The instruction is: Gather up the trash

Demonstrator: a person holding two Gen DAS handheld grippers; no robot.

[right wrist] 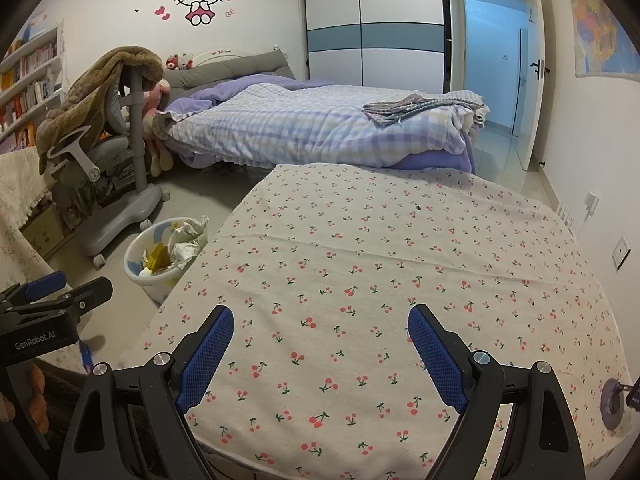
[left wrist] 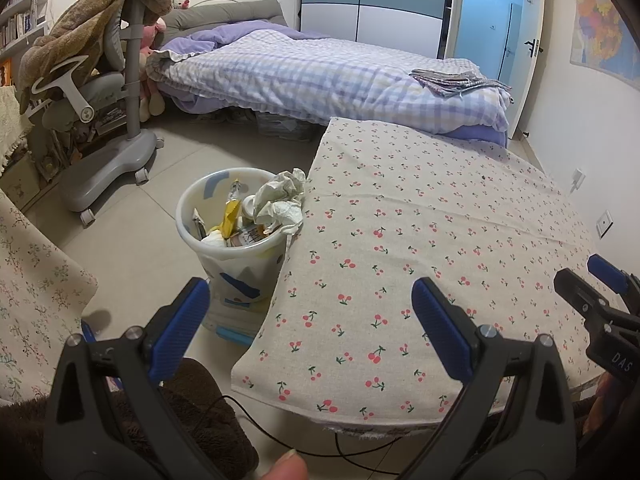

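- You hold the left gripper (left wrist: pixel 310 316) and right gripper (right wrist: pixel 320 344) spread wide and empty over the cherry-print table (right wrist: pixel 380 260).
- Beside the table's edge, within easy drop, the bin (left wrist: pixel 236 236) brims with crumpled paper (left wrist: pixel 280 200) and wrappers.

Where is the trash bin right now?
The trash bin stands on the floor against the left edge of the cherry-print table, between it and the grey chair. In the right wrist view it shows at the left, full of crumpled paper.
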